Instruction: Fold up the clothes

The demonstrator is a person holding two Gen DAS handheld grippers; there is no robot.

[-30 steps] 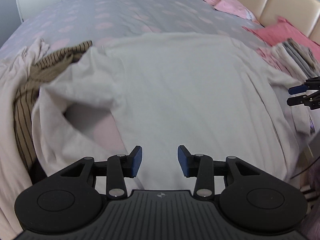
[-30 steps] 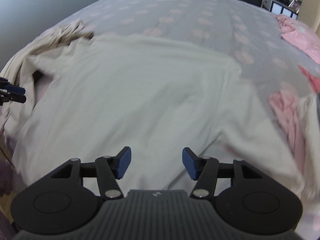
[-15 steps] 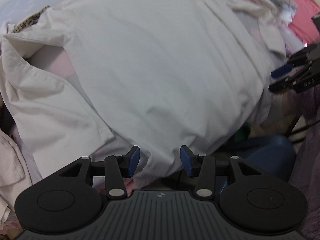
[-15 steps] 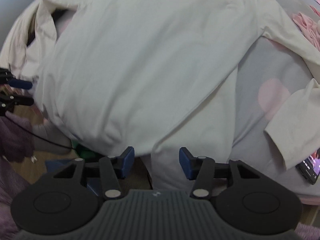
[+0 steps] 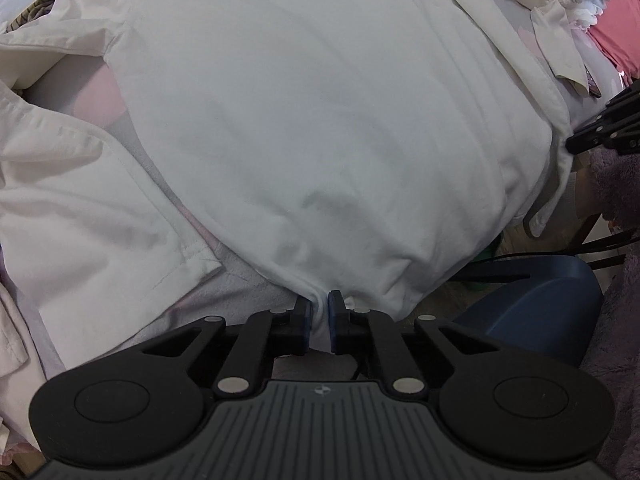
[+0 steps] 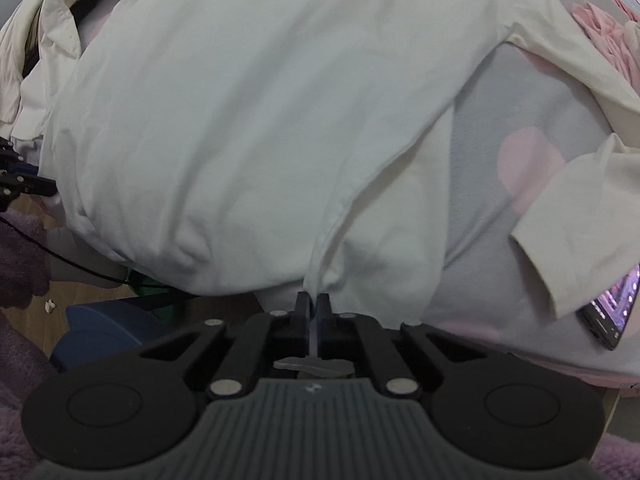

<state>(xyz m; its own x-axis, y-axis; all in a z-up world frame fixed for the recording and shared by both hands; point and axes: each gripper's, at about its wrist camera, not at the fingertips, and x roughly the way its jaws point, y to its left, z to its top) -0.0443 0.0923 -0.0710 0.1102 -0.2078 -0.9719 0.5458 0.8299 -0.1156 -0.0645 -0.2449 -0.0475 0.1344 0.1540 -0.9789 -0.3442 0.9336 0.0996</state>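
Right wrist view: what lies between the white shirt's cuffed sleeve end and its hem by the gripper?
Bare grey bedsheet with pink dots, seen in the right wrist view. It separates the cuffed sleeve end from the white cotton shirt. A black phone lies just below the cuff.

You have a plain white shirt (image 5: 320, 120) spread over a grey bedsheet (image 6: 480, 152) printed with pale pink blobs. Your grippers are black with blue pads (image 5: 306, 316). At the left edge you see a brown garment with dark stripes (image 5: 36, 10); top right lies a coral-pink cloth (image 5: 616, 28).
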